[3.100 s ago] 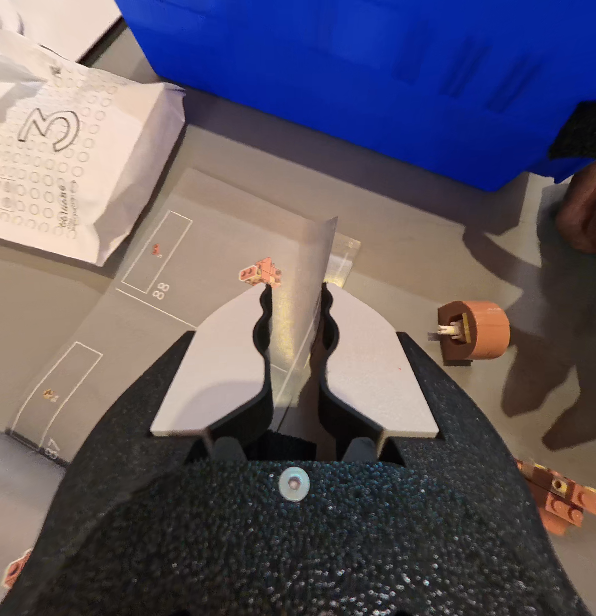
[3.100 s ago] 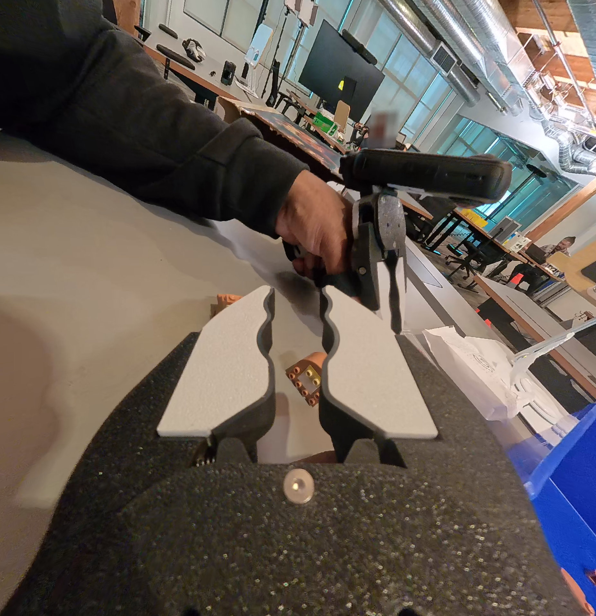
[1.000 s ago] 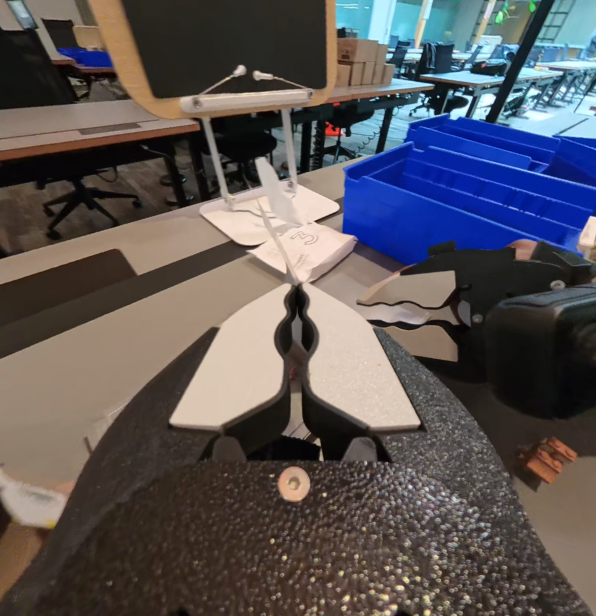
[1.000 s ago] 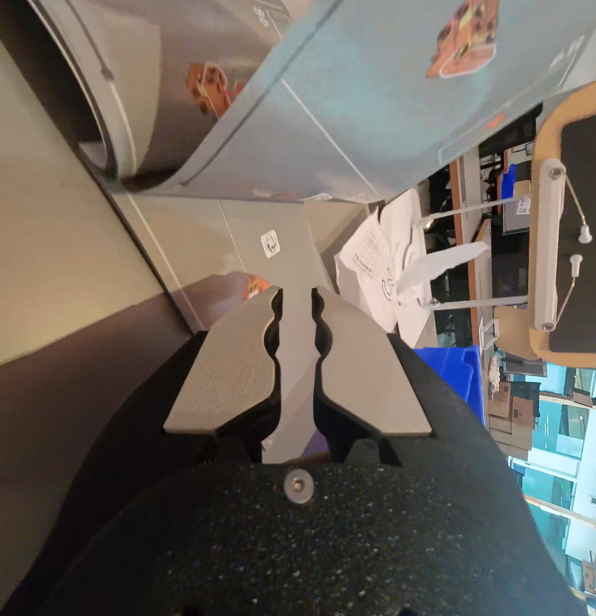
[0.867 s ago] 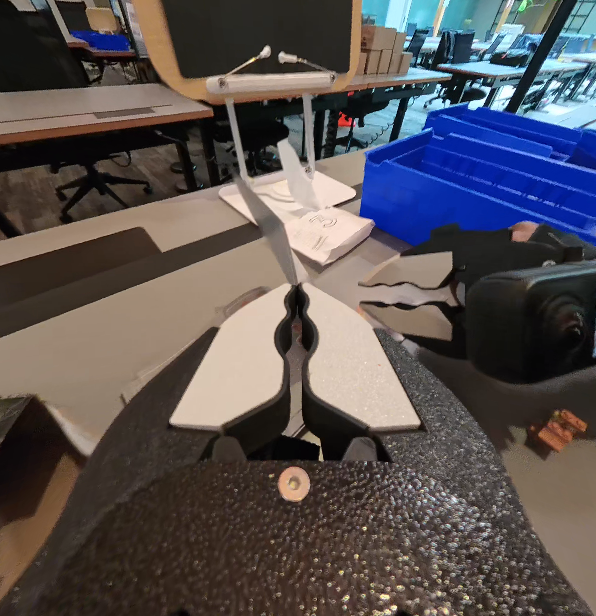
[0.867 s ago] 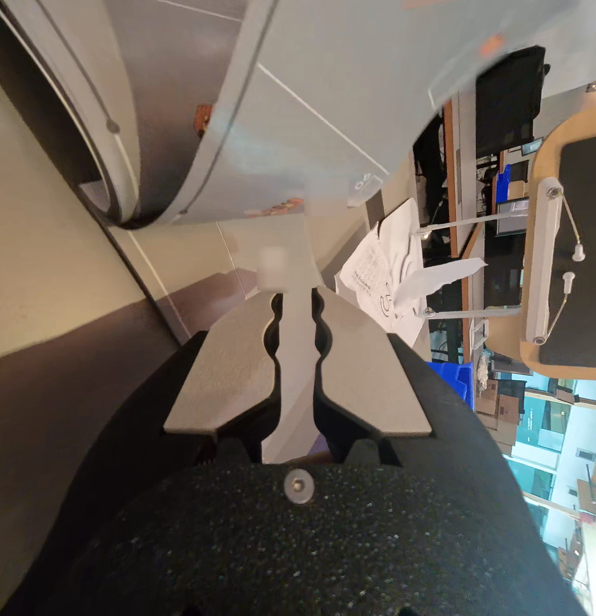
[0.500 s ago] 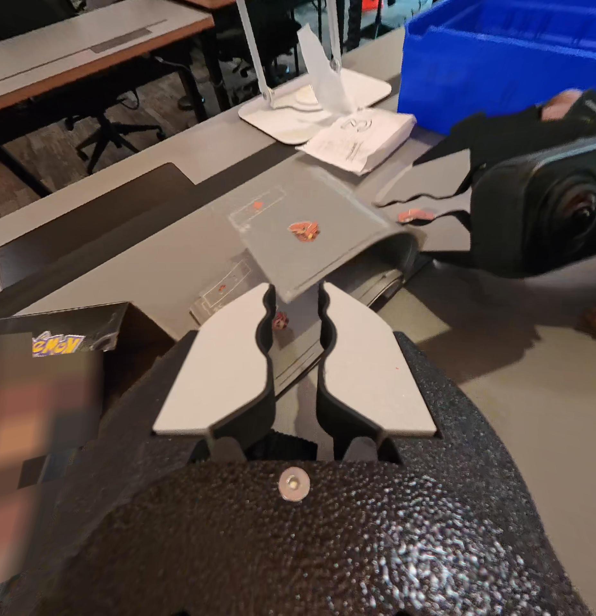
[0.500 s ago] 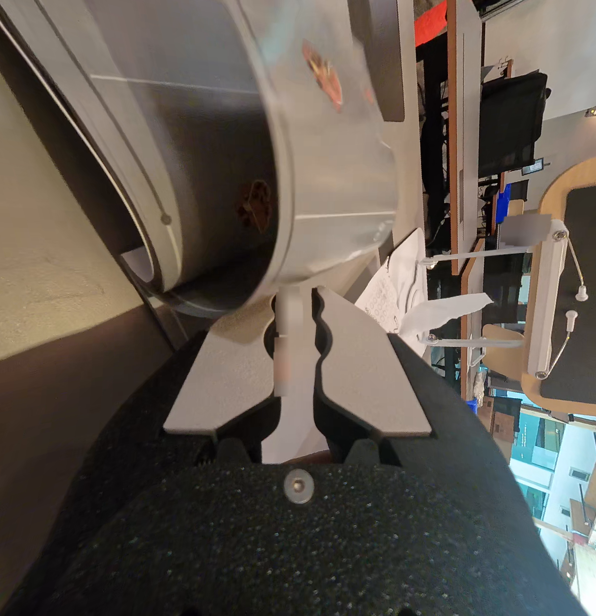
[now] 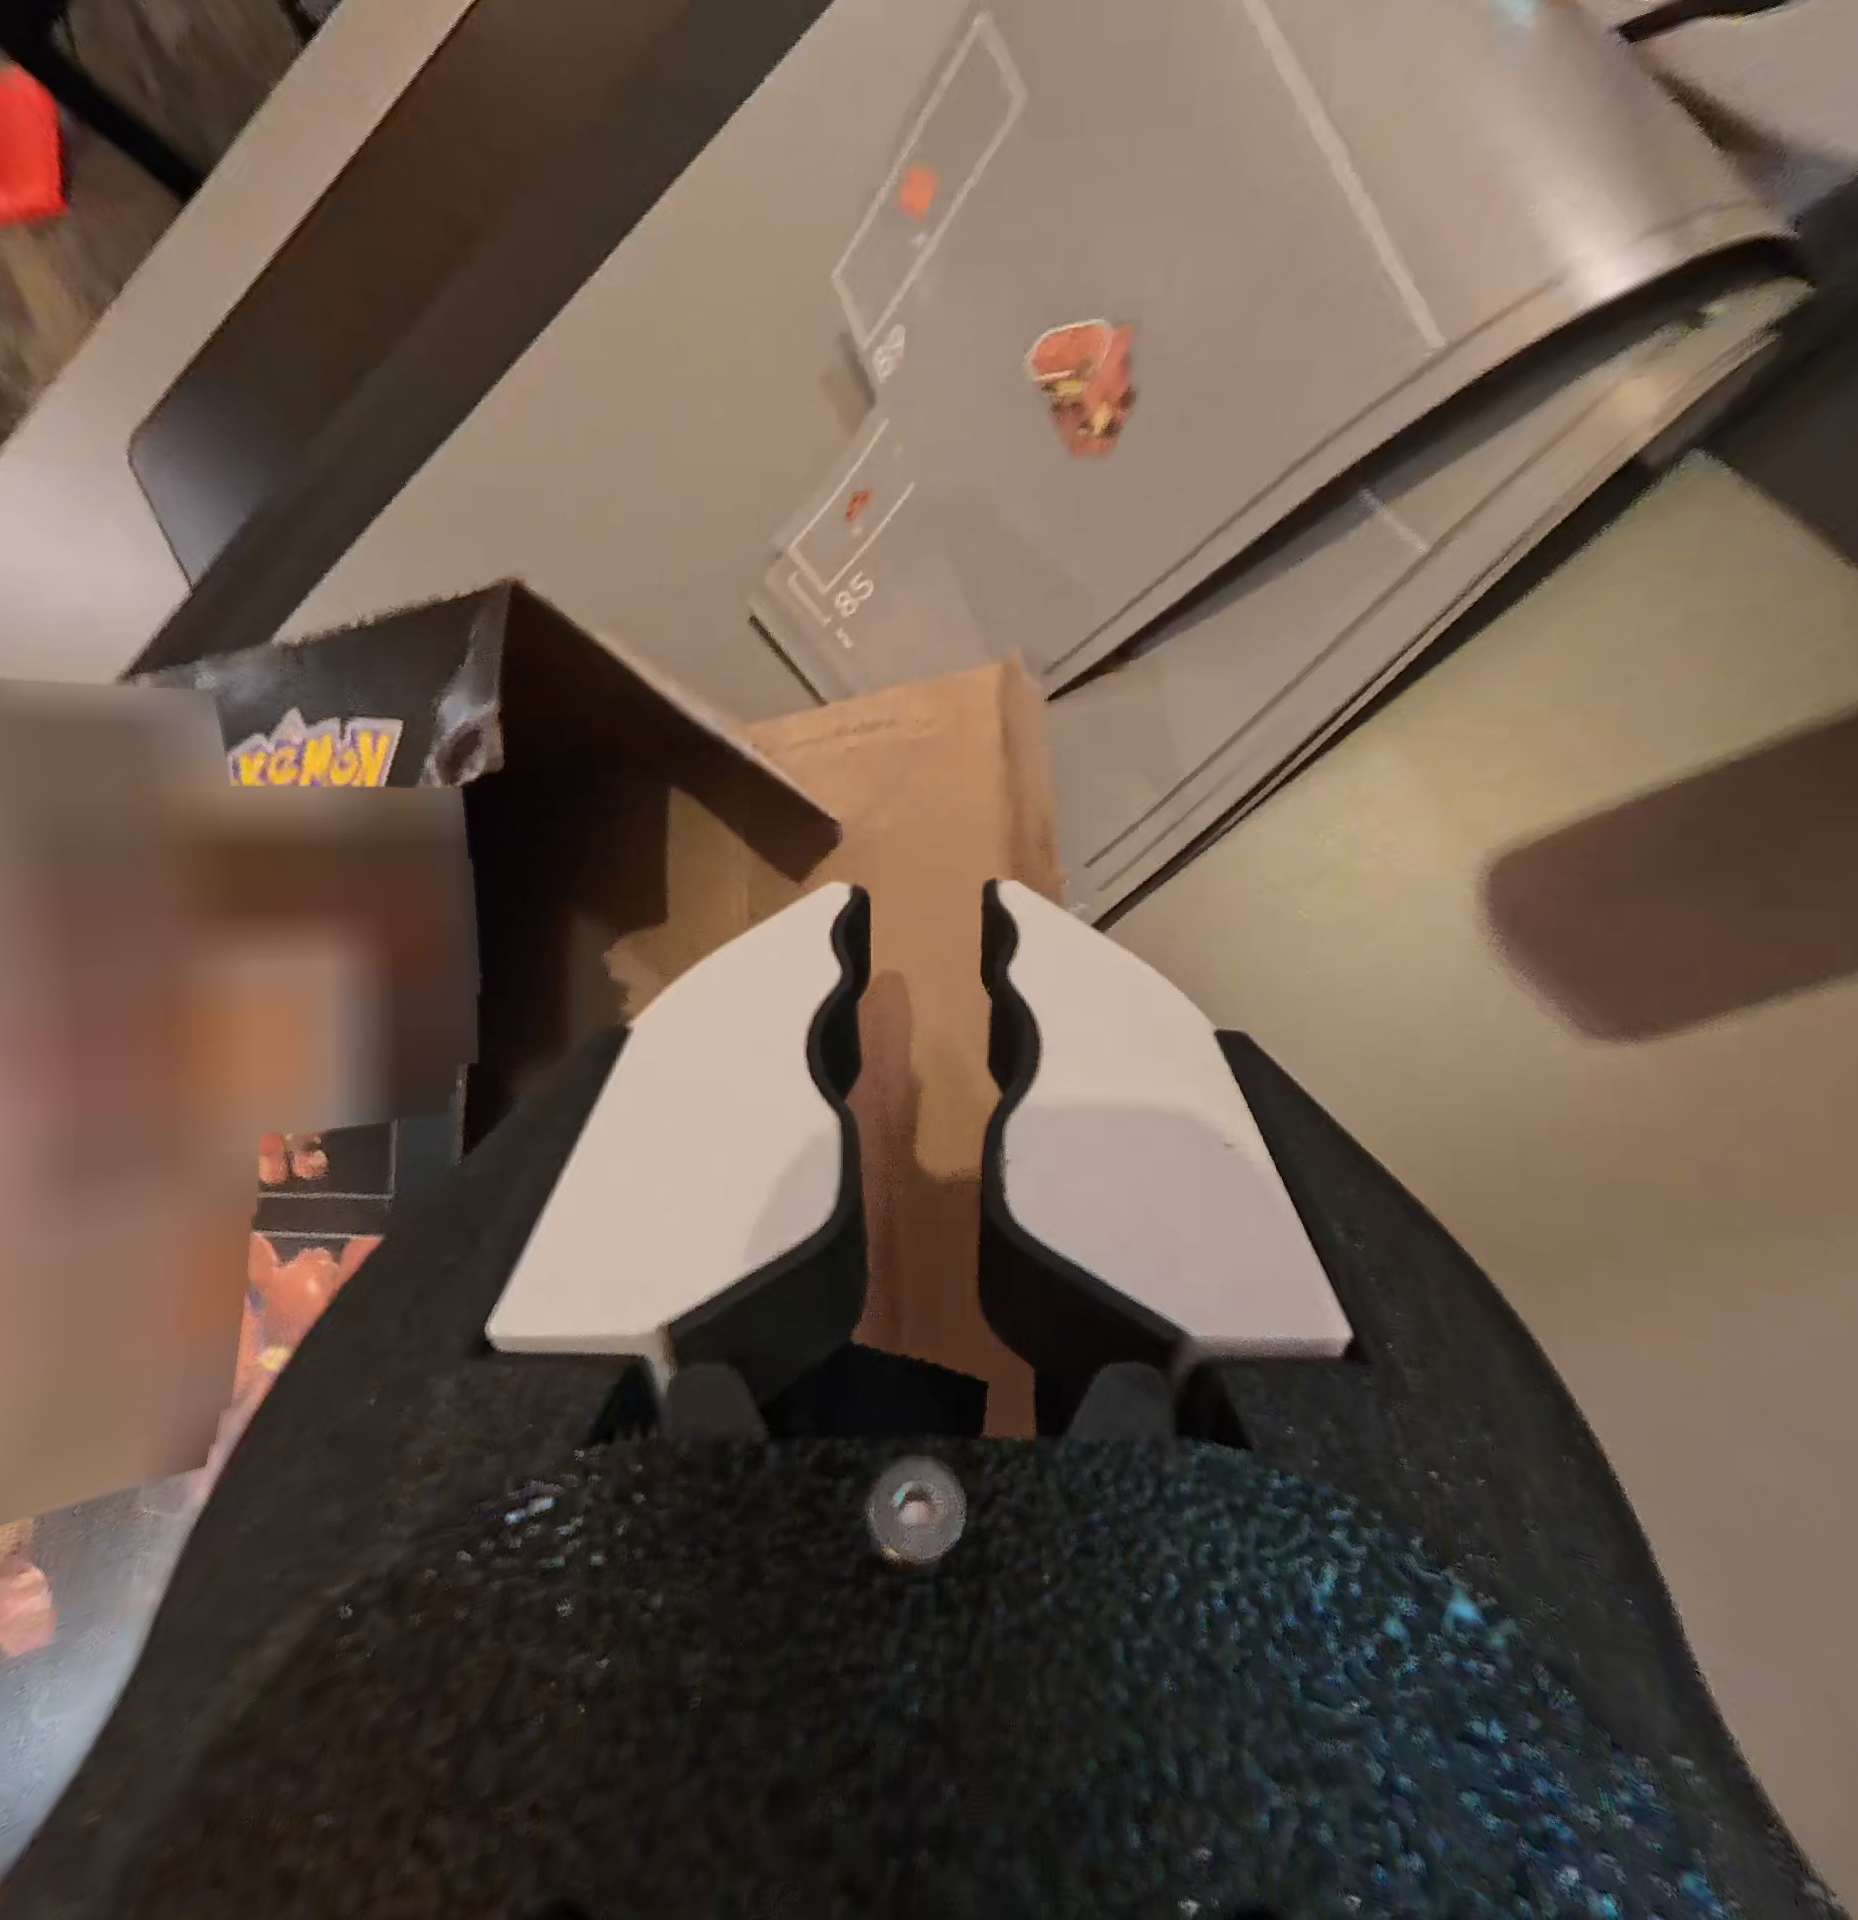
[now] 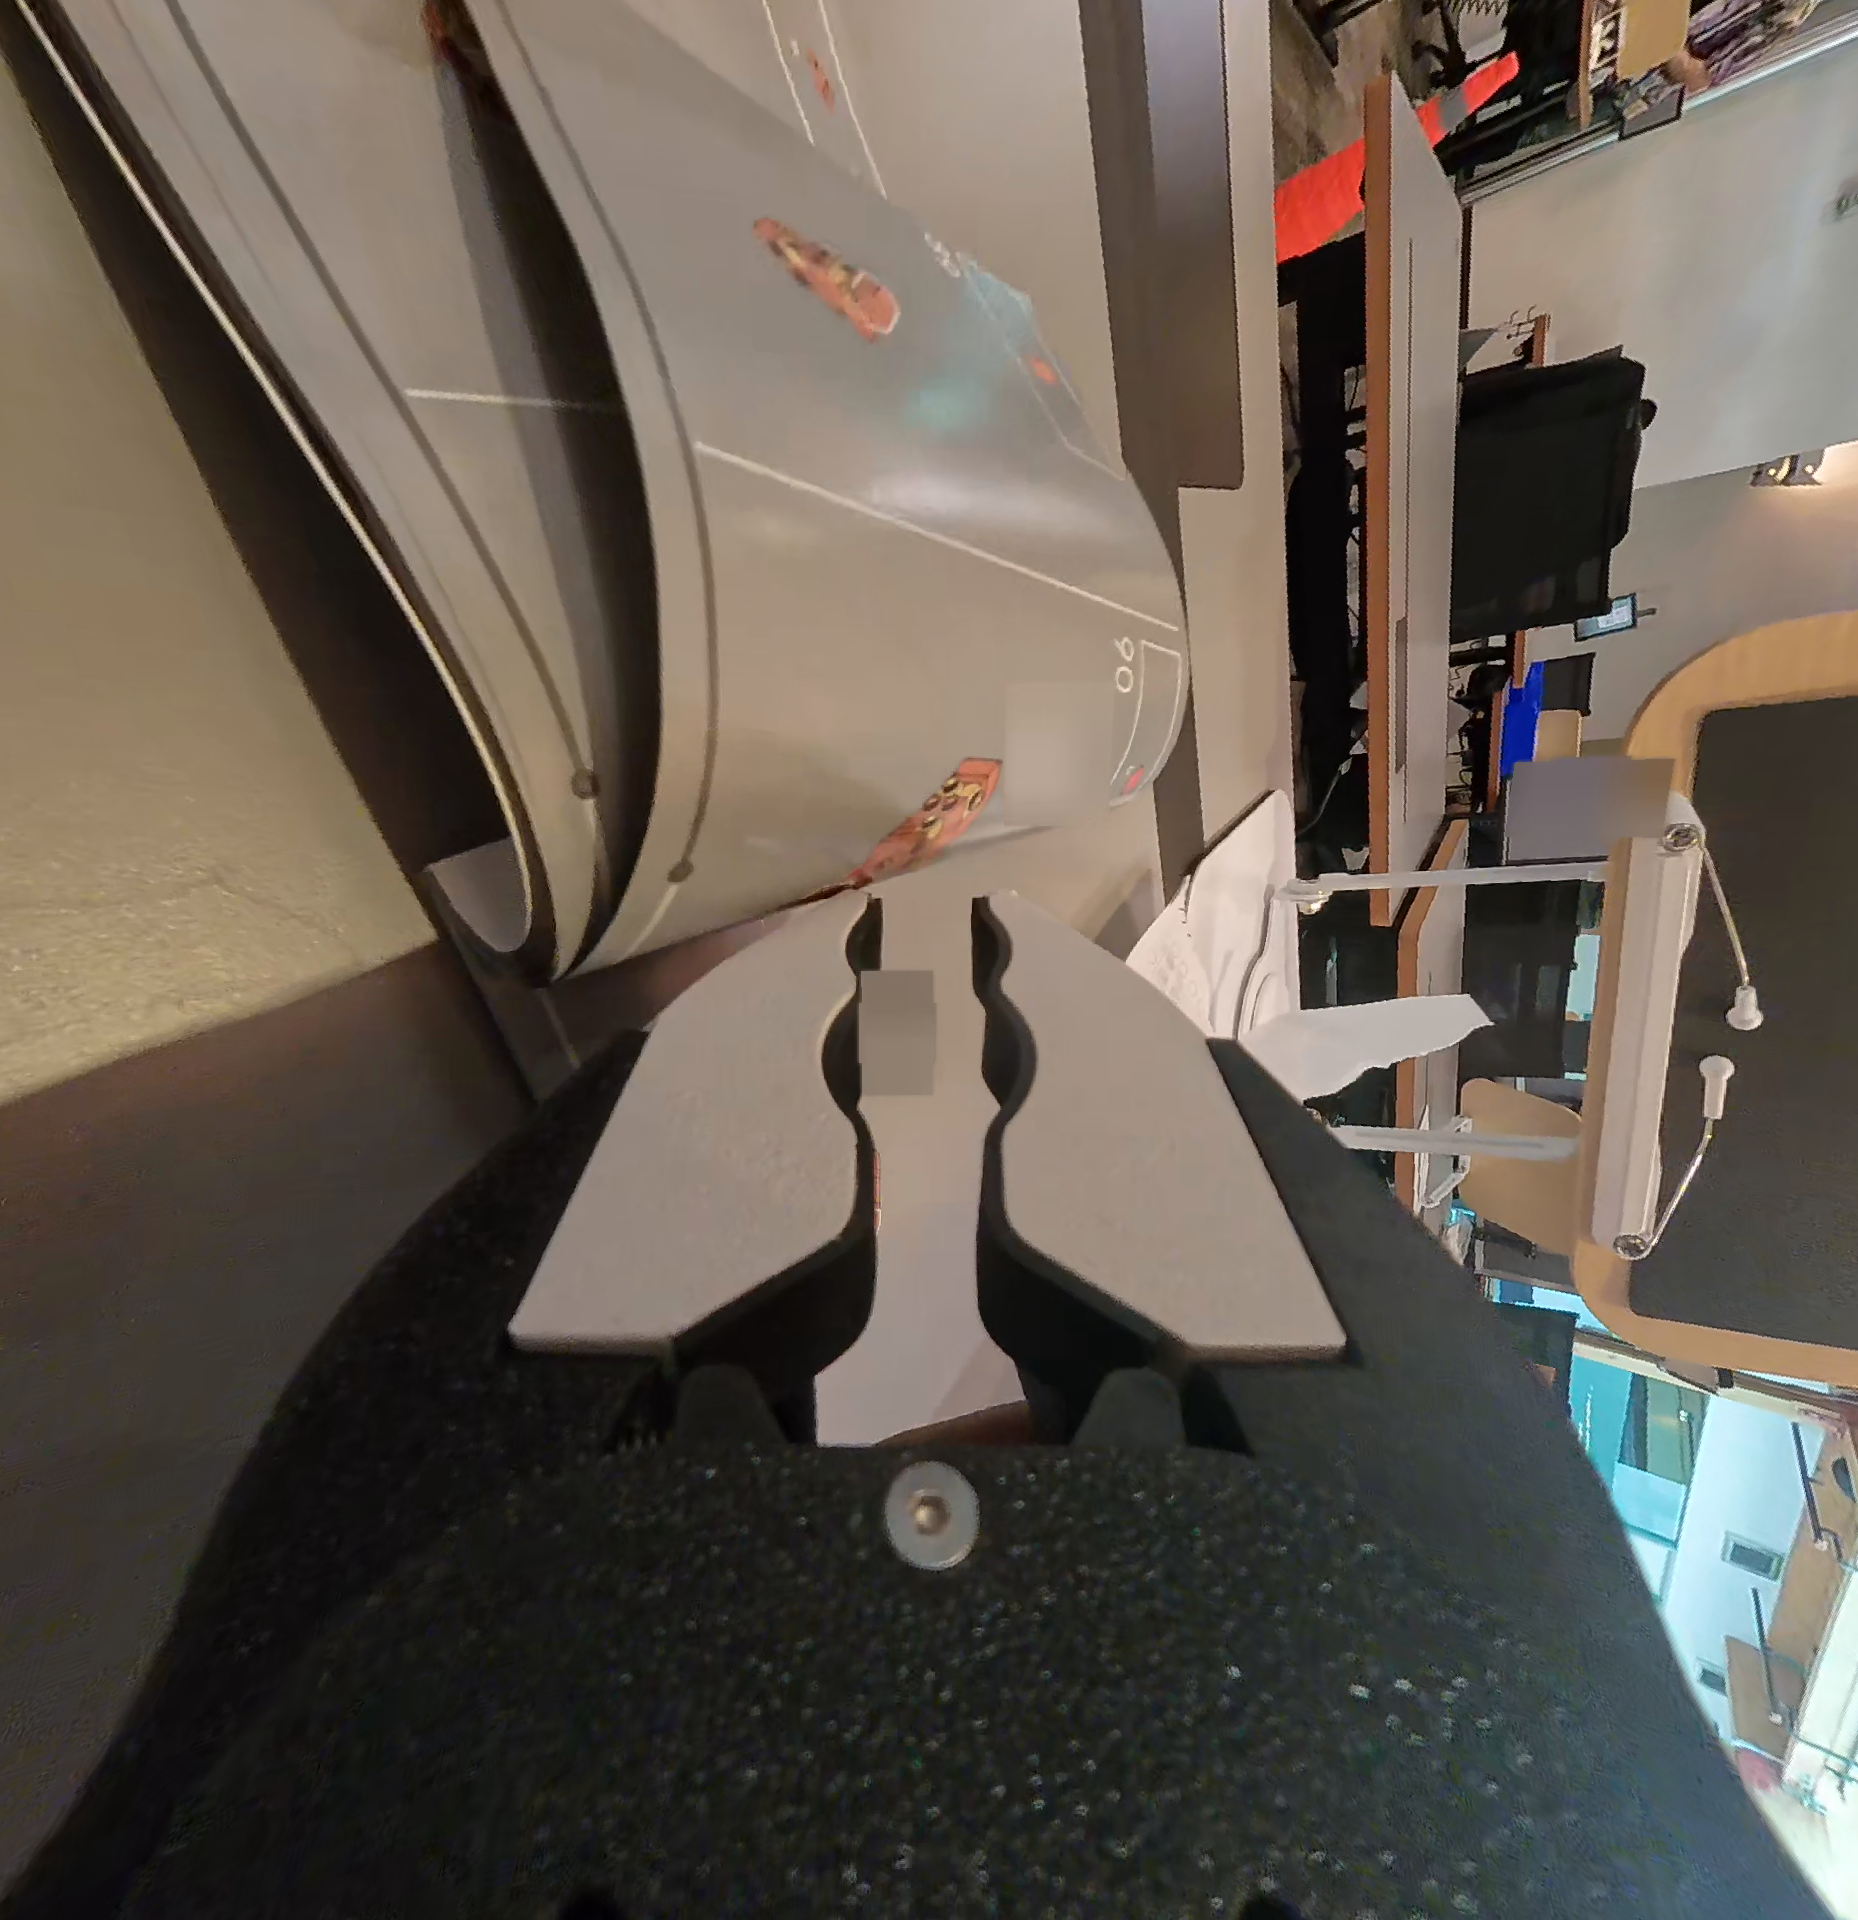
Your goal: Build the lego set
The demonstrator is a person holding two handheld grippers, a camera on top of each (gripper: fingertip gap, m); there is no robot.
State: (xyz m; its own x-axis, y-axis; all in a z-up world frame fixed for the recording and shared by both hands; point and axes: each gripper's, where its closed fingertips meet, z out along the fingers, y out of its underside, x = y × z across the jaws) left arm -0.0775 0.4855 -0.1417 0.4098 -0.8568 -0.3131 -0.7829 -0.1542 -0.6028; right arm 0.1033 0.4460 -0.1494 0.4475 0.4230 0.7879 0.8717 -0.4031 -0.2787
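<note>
Booklet [image 9: 1164, 343] was seen open on the grey table [image 9: 1527, 831], pages curled | left gripper [image 9: 925, 904] was held open, bare, over a cardboard box flap [image 9: 935, 769] | right gripper [image 10: 925, 904] was held parted beside the curled pages [image 10: 852, 623]; whether anything was gripped could not be told.

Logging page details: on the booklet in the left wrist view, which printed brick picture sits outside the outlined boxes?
The largest printed brick picture, at right; the two small ones lie inside white-outlined boxes.

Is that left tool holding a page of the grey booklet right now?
No. The left tool has its fingers apart with nothing between them, poised over a brown cardboard flap, while the grey booklet lies farther off.
</note>
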